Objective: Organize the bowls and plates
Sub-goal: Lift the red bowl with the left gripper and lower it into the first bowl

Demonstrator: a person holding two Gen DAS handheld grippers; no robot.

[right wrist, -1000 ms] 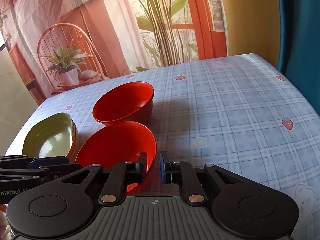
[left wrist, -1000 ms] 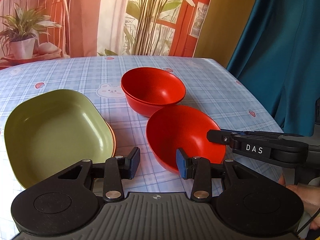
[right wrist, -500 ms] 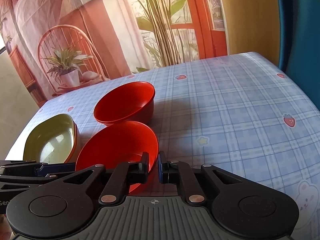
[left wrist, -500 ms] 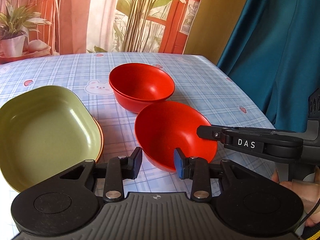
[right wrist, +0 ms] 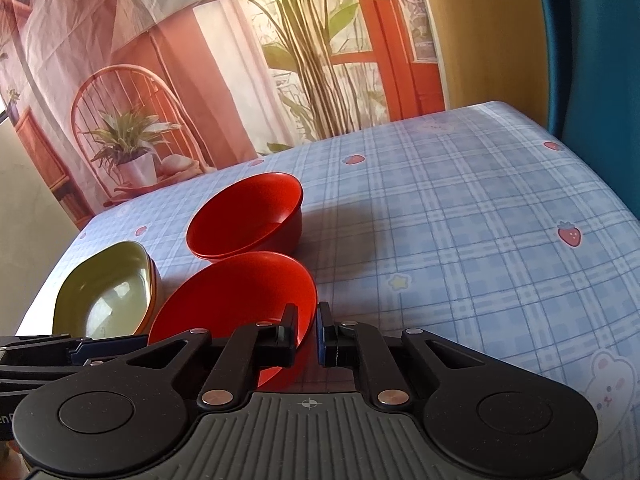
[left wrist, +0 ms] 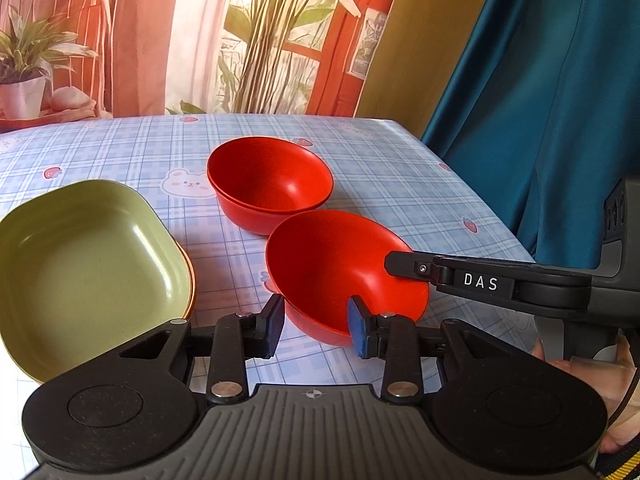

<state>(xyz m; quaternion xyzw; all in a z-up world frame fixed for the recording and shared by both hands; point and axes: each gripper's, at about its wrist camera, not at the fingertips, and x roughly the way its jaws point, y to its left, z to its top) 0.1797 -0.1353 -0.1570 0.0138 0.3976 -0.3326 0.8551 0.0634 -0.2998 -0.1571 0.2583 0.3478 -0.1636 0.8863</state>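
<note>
A: Clamping near red bowl by its rim, right gripper tilts it off the tablecloth, presumably for nesting into far red bowl.
B: Left gripper?
A: Jaws apart, idle beside green plate.

White "DAS" label on side of right gripper, at 3 o'clock in left wrist view. No other text legible.
</note>
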